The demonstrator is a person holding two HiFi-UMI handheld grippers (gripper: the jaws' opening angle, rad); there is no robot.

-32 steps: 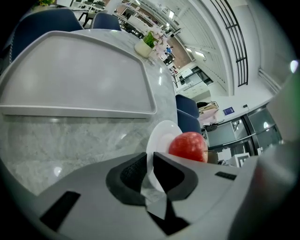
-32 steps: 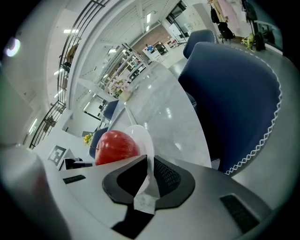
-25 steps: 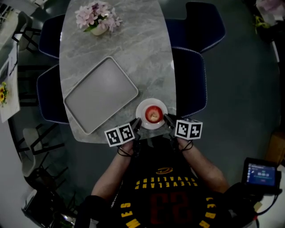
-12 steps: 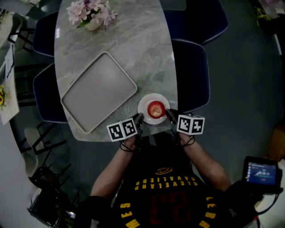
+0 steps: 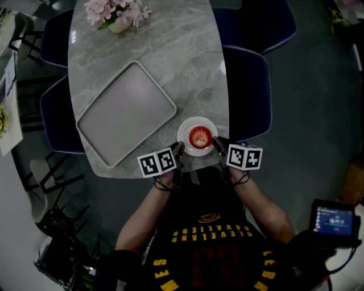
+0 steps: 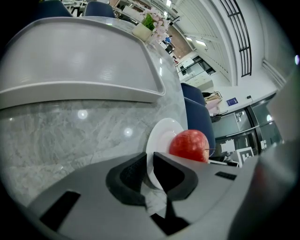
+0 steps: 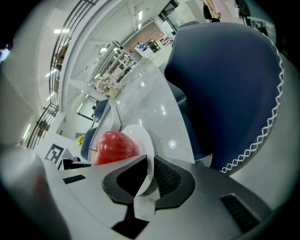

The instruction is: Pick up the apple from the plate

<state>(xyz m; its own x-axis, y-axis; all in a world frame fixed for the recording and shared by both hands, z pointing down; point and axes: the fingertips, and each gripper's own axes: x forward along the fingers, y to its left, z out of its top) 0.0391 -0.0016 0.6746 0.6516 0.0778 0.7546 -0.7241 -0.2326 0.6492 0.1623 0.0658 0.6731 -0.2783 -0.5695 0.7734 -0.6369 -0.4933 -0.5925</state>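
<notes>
1. We see a red apple (image 5: 199,137) in the middle of a small white plate (image 5: 183,132), stem side up.
2. The plate is at the near edge of a grey marble table (image 5: 170,57), towards its right corner. We cannot tell whether it rests on the stone or is held just clear of it.
3. The left gripper (image 5: 179,150) comes in from the near left. In the left gripper view its two black pads are closed on the plate's rim, which runs down into the narrow gap between them.
4. The right gripper (image 5: 216,145) comes in from the near right. In the right gripper view its jaws are likewise clamped on the rim on the opposite side.
5. Neither gripper touches the apple, which sits between them, just beyond the jaws of each.
6. A grey rectangular tray (image 5: 125,113) lies empty to the left of the plate, set at an angle, close to it but not touching.
7. A pot of pink flowers (image 5: 116,12) stands at the far end of the table.
8. A dark blue chair (image 5: 247,91) with white stitched edging is drawn up at the table's right side.
</notes>
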